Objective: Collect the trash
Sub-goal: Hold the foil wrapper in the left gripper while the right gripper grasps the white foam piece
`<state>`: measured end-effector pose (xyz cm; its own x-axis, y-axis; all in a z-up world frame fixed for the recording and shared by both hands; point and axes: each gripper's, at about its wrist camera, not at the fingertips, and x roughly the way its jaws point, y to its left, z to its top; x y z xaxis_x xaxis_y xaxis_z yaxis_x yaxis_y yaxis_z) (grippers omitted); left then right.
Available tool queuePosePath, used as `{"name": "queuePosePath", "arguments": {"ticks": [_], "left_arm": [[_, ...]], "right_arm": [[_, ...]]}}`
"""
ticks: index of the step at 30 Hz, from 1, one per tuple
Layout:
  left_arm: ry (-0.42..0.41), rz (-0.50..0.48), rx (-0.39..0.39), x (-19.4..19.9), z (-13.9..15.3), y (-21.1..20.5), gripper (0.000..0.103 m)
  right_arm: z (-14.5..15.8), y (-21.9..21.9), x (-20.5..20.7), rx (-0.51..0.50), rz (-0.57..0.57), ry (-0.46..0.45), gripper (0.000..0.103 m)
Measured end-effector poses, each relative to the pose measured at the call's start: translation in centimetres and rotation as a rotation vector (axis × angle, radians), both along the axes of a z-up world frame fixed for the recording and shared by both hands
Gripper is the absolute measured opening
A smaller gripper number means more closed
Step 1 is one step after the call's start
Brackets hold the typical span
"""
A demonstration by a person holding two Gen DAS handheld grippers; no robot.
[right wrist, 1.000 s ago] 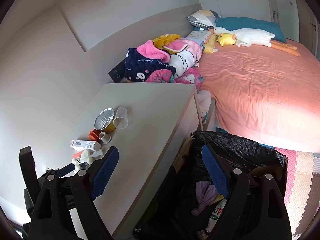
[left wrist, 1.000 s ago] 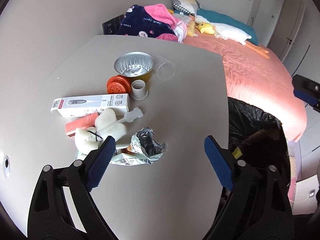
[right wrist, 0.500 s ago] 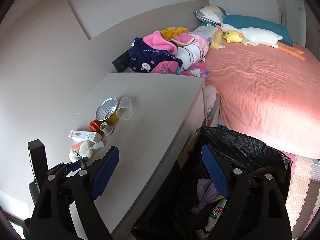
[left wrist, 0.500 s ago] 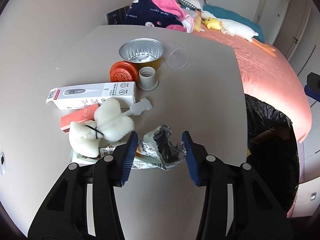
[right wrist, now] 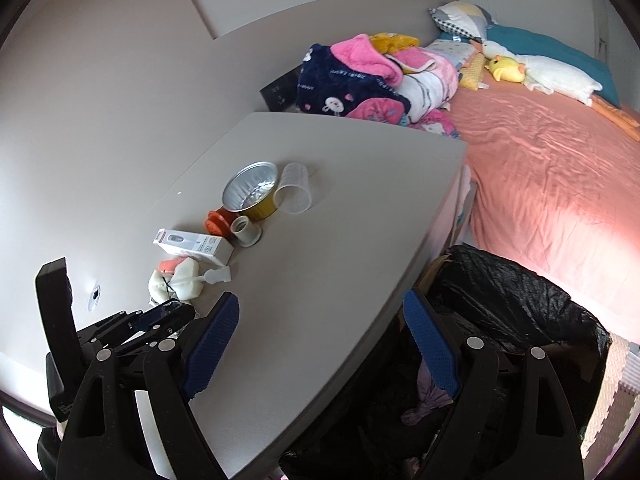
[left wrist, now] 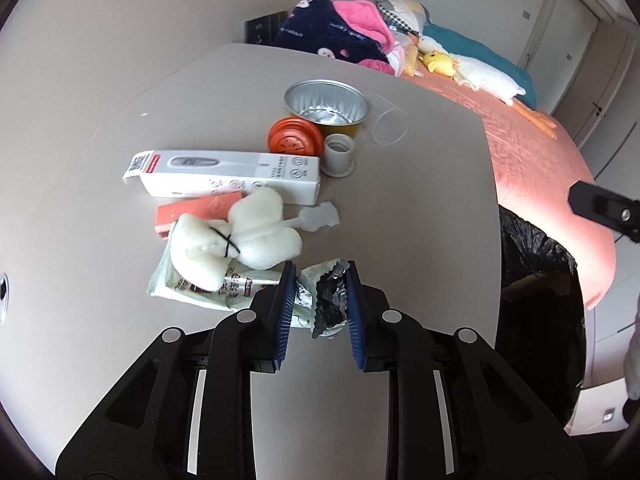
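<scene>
So the left gripper has just been closing and now has its blue pads squeezed onto the crumpled foil wrapper, which sits on the grey table at the near end of the trash pile. Right next to it is a white sponge lying on a flat packet, then a white box, an orange lid, a foil bowl and a clear cup further back. The right gripper is wide open with nothing in it, hanging over the table edge beside the black trash bag.
</scene>
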<state>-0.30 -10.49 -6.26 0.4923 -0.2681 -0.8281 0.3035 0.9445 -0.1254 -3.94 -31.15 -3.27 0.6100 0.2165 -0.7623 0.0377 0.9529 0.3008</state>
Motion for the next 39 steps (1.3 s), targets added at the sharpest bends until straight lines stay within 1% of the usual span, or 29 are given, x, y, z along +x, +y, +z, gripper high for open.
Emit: {"name": "queuePosePath", "arguments": {"ticks": [4,8,16,28,39], "left_arm": [[0.000,0.033,-0.025,-0.4,0.8,1.6,0.024],[0.013,0.061,-0.050,-1.0,1.0,3.5,0.024],[0.033,0.125,-0.045,-2.1,0.5,7.0,0.024],[0.008,0.205,-0.066,-2.8,1.5,11.5,0.023],[-0.010,0.293,-0.075,-2.5,2.4,15.5,0.023]], "right_arm": [[-0.4,1.9,0.9,0.005,0.051,0.011,0.085],[-0.8,3.9,1.7,0.010,0.104,0.019,0.085],[-1.4,8.2,3.0,0.014,0.201,0.034,0.085],[-2.0,14.1,5.2,-0.010,0.318,0.053,0.085],[-4.1,18.5,8.1,-0.058,0.420,0.099,0.085]]}}
